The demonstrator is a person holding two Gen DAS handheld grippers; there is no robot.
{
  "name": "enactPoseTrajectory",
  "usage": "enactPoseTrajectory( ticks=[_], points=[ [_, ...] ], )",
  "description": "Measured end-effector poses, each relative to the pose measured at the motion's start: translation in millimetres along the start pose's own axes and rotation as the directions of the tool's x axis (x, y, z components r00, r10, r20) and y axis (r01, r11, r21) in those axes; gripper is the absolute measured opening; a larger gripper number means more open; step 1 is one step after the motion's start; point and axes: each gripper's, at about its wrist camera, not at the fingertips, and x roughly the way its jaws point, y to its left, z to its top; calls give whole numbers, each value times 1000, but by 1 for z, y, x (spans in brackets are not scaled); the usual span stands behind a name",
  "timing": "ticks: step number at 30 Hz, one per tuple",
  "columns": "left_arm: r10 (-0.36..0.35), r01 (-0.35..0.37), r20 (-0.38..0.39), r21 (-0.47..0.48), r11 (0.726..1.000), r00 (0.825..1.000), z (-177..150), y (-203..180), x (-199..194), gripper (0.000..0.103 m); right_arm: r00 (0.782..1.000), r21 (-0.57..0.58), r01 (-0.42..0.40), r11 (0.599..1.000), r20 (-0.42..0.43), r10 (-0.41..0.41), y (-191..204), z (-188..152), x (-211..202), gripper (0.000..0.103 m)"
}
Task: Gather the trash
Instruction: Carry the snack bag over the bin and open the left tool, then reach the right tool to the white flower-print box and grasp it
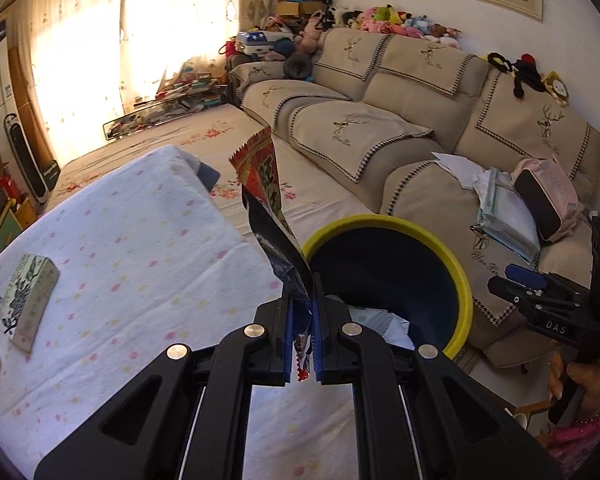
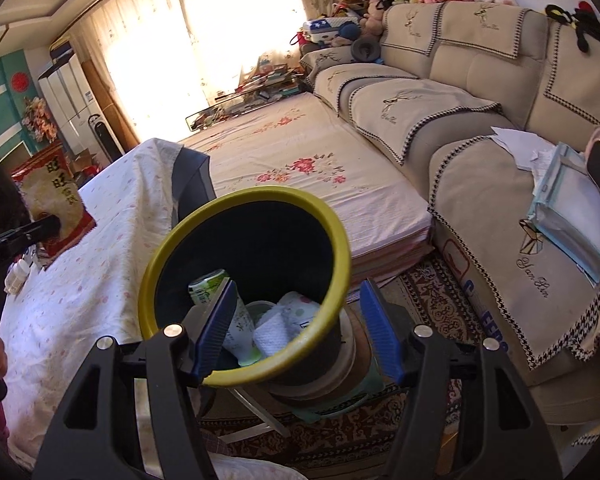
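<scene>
My left gripper (image 1: 302,312) is shut on a red snack wrapper (image 1: 266,196), held upright over the table's right edge beside the bin. The same wrapper (image 2: 54,208) and left gripper (image 2: 40,228) show at the left of the right wrist view. The yellow-rimmed dark bin (image 1: 456,276) stands just right of the table; in the right wrist view the bin's rim (image 2: 340,240) is close ahead. Inside lie a green tube (image 2: 236,320) and crumpled white tissue (image 2: 276,332). My right gripper (image 2: 296,328) is open and empty, straddling the bin's near rim; it also shows in the left wrist view (image 1: 524,280).
A table with a white dotted cloth (image 1: 132,264) holds a tissue pack (image 1: 28,300) at the left. A beige sofa (image 1: 380,128) with papers and a pink bag (image 1: 548,196) is at the right. A floral mattress (image 2: 308,176) lies behind the bin.
</scene>
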Motion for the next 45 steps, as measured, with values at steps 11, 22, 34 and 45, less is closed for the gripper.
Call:
enactPoseTrajectory(
  ticks=[11, 22, 34, 45],
  points=[
    [-62, 69, -98, 62, 996, 993, 13, -59, 61, 10, 1000, 62, 11, 998, -9, -10, -33, -10, -2, 61],
    [-84, 94, -143, 64, 993, 986, 8, -72, 87, 27, 1000, 82, 7, 997, -17, -6, -38, -11, 3, 61],
    [-75, 74, -73, -19, 997, 995, -9, -24, 32, 36, 999, 32, -31, 999, -44, 32, -11, -10, 14, 61],
    [121, -104, 49, -257, 961, 991, -84, 121, -70, 51, 990, -139, -127, 982, -85, 116, 82, 7, 29, 61]
  ],
)
